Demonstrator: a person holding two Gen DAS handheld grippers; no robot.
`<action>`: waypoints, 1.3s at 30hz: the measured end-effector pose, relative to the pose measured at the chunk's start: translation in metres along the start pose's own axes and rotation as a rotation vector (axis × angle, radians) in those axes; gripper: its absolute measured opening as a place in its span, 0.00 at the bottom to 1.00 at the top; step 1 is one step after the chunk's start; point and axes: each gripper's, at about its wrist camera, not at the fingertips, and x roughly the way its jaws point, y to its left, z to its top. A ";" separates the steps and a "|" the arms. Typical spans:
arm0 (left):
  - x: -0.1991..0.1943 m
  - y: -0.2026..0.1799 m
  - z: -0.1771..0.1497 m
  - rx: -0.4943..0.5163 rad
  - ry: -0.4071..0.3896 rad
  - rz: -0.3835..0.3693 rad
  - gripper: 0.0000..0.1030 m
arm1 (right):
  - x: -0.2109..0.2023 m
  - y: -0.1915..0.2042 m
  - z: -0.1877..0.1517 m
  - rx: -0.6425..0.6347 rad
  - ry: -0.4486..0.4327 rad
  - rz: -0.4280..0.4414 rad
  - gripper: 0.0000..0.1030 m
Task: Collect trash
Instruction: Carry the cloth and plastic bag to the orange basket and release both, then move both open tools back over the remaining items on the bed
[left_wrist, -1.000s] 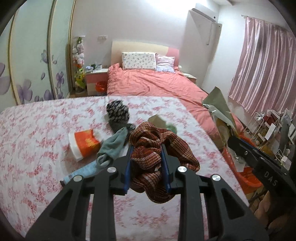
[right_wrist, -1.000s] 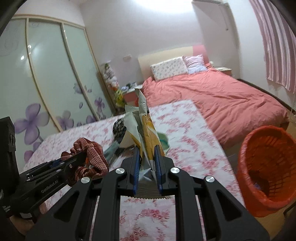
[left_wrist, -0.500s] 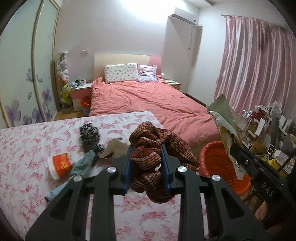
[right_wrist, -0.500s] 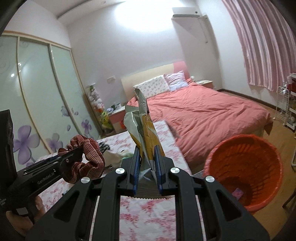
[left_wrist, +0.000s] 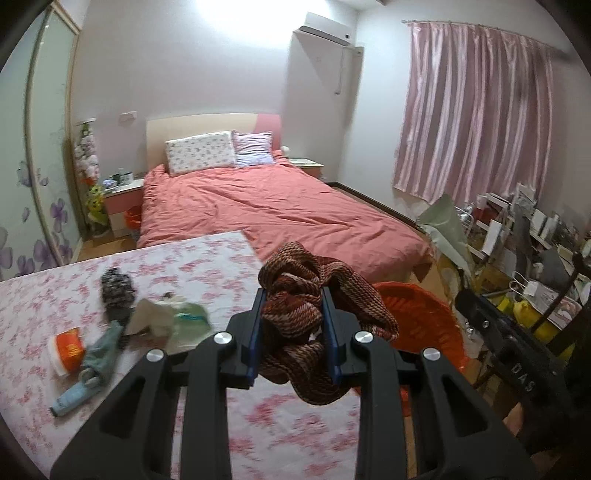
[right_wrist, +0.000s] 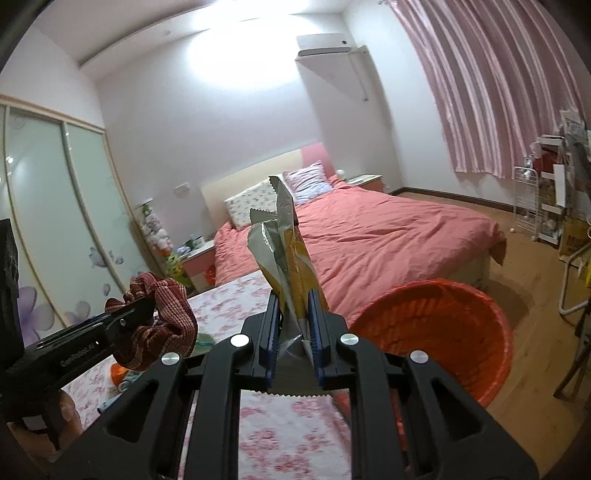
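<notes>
The left gripper (left_wrist: 293, 328) was clamped on a bunched red-brown knitted cloth (left_wrist: 306, 314), the right gripper (right_wrist: 291, 325) on a crumpled yellow-and-silver snack wrapper (right_wrist: 286, 251). Both hung near the round orange plastic basket (right_wrist: 443, 325) beside the floral-covered table (left_wrist: 184, 266); each load needed centring over the rim before release.

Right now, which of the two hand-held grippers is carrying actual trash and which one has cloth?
The right hand-held gripper pinches the crumpled snack wrapper, which is trash; the left hand-held gripper grips a reddish-brown knitted cloth.
</notes>
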 end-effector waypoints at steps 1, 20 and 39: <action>0.003 -0.008 0.001 0.007 0.003 -0.013 0.27 | 0.000 -0.004 -0.001 0.006 -0.001 -0.007 0.15; 0.120 -0.116 -0.018 0.124 0.161 -0.162 0.31 | 0.032 -0.104 -0.007 0.181 0.063 -0.121 0.16; 0.133 -0.056 -0.033 0.106 0.185 0.013 0.67 | 0.039 -0.094 -0.009 0.169 0.135 -0.151 0.53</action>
